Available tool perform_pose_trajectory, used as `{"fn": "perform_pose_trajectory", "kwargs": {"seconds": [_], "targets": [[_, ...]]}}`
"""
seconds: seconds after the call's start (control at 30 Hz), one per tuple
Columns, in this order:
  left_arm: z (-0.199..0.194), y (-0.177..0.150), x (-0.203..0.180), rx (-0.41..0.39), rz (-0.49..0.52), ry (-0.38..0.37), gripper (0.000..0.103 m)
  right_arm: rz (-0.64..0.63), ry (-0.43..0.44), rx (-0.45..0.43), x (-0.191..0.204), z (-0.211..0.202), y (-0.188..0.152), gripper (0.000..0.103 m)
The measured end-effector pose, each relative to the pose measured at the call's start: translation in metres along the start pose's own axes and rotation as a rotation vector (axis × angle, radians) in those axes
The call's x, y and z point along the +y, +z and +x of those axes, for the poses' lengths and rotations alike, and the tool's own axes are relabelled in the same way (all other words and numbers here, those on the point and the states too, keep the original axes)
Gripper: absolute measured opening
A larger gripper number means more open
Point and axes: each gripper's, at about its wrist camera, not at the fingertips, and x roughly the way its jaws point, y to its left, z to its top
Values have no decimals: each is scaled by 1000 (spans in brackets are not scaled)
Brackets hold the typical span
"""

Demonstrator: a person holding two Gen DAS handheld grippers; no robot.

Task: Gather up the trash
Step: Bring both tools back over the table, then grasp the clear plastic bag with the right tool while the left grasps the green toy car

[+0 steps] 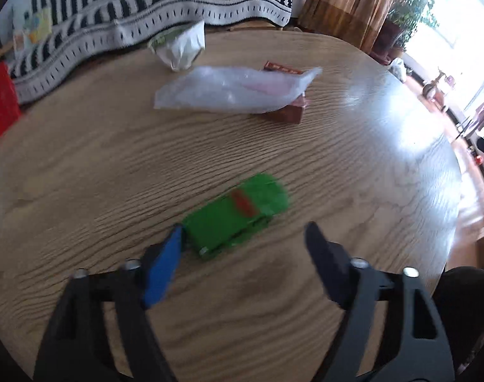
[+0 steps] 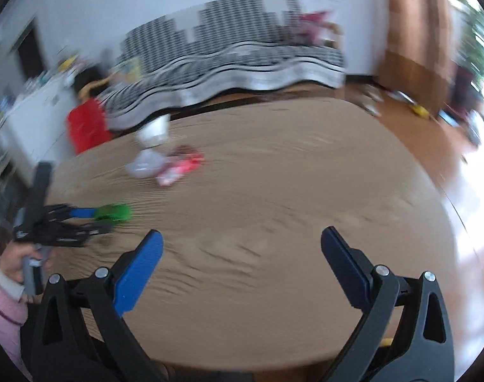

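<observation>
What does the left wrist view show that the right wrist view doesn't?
Left wrist only: a brown cardboard box under the clear plastic bag, and a potted plant by the window.

Right wrist only: the person's pink sleeve, the left tongs seen from the side, and the open right tongs.

Both: the wooden table, the green flattened wrapper, the crumpled white paper bag.

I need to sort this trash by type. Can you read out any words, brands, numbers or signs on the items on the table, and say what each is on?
No text can be read in either view.
Green packet: a red mark on top, blurred, unreadable.
Red-brown box under the clear plastic bag: light marks on its far end, too small to read.
White crumpled wrapper: a greenish print, unreadable.
</observation>
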Motion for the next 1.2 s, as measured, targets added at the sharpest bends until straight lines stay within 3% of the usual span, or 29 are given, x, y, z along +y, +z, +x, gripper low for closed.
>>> {"fn": "perform_pose_trajectory", "kwargs": {"seconds": [0.17,0.23,0.37,0.47,0.63,0.83,0.93,1.03,1.07,1.13,1.2], "targets": [[14,10,-5,-35,154,79,67,-32,39,26,45,45,25,96],[14,12,-4,-59,166,61,44,-22,70,41,55,54,24,96],[13,10,-9,-91,197,42,37,-63,56,69,72,74,27,96],[8,7,-3,-99,157,20,36,-55,54,62,76,85,39,96],[-4,3,29,-113,35,63,36,-77,128,8,97,112,70,96],[-11,-8,62,-87,-60,130,36,-220,131,92,138,173,81,94],[-15,-12,68,-84,-77,123,36,-273,110,128,153,200,84,81],[-15,-14,71,-85,-76,122,36,-263,146,185,156,223,86,41],[-16,-15,73,-86,-76,122,36,-256,137,162,155,222,86,29],[-18,-16,75,-90,-84,120,36,-255,131,167,154,222,86,16],[-21,-17,76,-98,-93,117,36,-239,138,174,150,221,84,11]]}}
